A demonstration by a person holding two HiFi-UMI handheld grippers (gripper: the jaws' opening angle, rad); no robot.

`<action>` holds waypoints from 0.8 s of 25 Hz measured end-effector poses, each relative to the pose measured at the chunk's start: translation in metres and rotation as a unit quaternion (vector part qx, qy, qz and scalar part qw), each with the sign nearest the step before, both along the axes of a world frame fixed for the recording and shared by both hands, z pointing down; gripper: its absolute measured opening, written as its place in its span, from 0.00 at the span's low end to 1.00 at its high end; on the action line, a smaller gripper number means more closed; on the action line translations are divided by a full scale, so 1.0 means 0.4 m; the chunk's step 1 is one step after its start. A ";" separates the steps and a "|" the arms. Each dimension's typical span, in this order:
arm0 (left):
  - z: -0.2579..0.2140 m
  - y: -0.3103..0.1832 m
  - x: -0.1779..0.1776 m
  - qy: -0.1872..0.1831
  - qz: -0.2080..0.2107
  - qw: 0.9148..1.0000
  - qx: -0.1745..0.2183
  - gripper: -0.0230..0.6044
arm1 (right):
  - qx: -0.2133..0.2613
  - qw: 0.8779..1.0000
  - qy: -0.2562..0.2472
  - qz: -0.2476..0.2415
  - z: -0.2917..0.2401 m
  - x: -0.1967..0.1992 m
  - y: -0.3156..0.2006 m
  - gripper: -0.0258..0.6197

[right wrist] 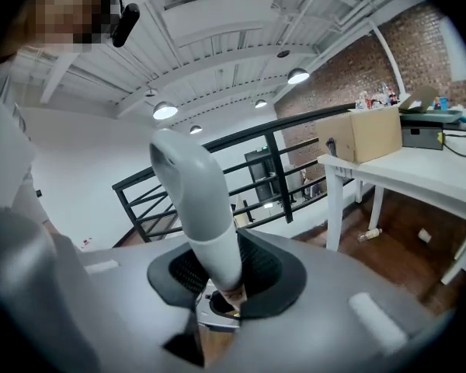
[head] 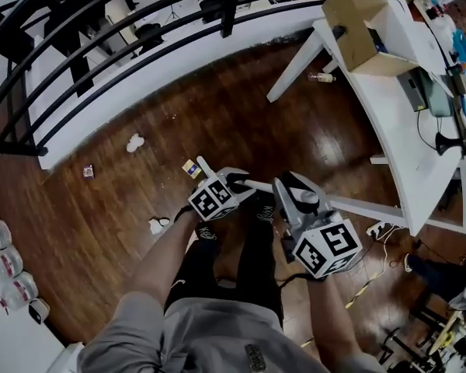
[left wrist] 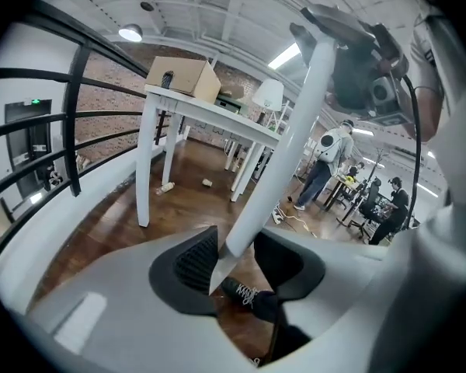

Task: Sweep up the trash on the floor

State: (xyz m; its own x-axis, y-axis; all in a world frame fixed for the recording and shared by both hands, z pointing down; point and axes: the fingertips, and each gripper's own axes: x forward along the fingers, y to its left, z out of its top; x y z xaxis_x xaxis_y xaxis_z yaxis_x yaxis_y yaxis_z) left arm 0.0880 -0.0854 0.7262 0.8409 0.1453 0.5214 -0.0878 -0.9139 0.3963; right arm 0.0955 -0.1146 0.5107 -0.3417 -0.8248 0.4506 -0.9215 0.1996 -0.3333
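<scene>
Both grippers hold one long white handle (head: 256,185) with a grey grip end (right wrist: 185,185). My left gripper (head: 237,182) has its pads against the white shaft (left wrist: 276,169), which crosses its jaws (left wrist: 234,264) at a slant. My right gripper (head: 297,191) is shut higher up, just below the grey end (right wrist: 217,274). A thin white end (head: 204,167) sticks out past the left gripper toward a small yellow box (head: 190,168) on the floor. Crumpled white paper (head: 135,142) and another scrap (head: 158,224) lie on the wood floor. The tool's head is not in view.
A black railing (head: 101,45) on a white kerb runs along the far left. A white table (head: 408,130) with a cardboard box (head: 356,22) stands at the right, a bottle (head: 321,77) under it. A power strip and cables (head: 380,228) lie near my right foot. People stand far off (left wrist: 326,169).
</scene>
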 end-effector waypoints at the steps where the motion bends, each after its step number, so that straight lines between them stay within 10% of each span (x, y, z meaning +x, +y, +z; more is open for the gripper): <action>1: 0.001 -0.001 -0.021 -0.004 0.002 1.000 0.002 0.27 | 0.002 1.000 -0.002 -0.002 0.000 -0.021 0.002 0.15; 20: 0.042 -0.150 -0.488 -0.068 -0.110 0.991 0.029 0.27 | 0.019 0.990 -0.053 -0.126 0.041 -0.450 -0.124 0.15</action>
